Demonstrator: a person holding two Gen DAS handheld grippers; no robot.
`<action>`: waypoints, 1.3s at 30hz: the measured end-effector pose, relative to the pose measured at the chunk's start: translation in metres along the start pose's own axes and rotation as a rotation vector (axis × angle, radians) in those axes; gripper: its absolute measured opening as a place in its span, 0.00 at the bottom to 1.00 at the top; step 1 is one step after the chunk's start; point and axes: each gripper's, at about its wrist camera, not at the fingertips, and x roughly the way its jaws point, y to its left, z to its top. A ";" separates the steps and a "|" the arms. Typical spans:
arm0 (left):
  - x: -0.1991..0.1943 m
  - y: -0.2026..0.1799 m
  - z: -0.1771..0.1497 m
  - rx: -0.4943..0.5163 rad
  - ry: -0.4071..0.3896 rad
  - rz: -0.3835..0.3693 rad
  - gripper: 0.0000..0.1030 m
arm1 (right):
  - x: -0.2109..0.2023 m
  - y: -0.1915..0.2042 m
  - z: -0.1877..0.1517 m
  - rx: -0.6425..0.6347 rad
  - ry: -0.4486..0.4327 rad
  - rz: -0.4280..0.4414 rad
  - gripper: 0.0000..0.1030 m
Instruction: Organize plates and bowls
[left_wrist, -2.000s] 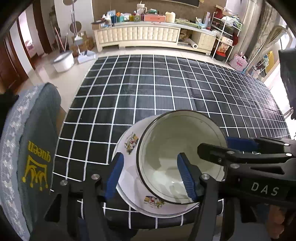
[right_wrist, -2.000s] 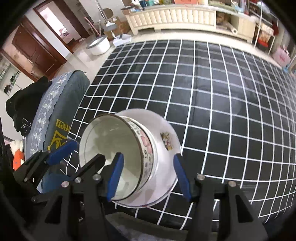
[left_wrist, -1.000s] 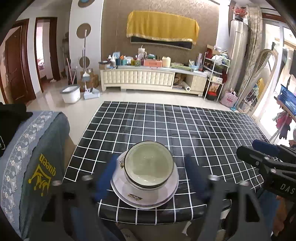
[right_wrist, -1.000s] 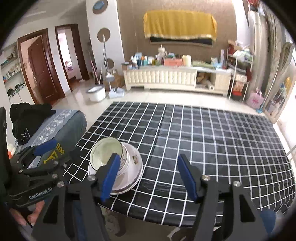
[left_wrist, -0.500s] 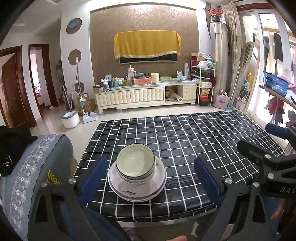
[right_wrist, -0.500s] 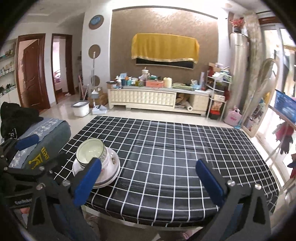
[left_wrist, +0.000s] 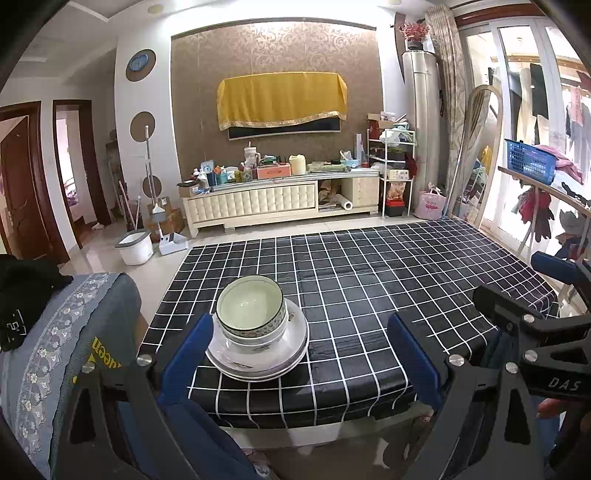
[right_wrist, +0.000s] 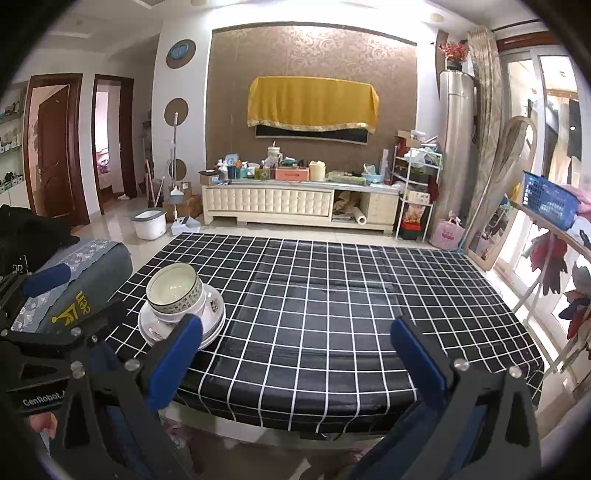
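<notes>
Your bench (left_wrist: 369, 295) wears a black cloth crossed by a white grid. On it you have white plates (left_wrist: 258, 360) with small floral prints and stacked bowls (left_wrist: 251, 314), pale green inside, with a dark rim and patterned band. Each claw, left (left_wrist: 303, 354) and right (right_wrist: 295, 354), has blue pads on black arms. Beside the bench's left edge lies a grey cover (left_wrist: 55, 350) with pale flower trim and yellow lettering.

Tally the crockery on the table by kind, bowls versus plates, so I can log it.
Bowls: 2, nested
Plates: 2, stacked under the bowls, judging by the rims
Total: 4, all in one stack on the table
</notes>
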 end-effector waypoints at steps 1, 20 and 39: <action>-0.002 -0.001 -0.001 -0.001 -0.004 0.000 0.91 | -0.001 -0.001 -0.001 0.001 -0.001 -0.001 1.00; -0.019 -0.008 -0.004 -0.008 -0.030 0.003 0.99 | -0.017 -0.010 -0.010 0.023 -0.036 0.000 1.00; -0.023 -0.005 -0.007 -0.018 -0.037 0.003 0.99 | -0.020 -0.010 -0.012 0.015 -0.037 0.008 1.00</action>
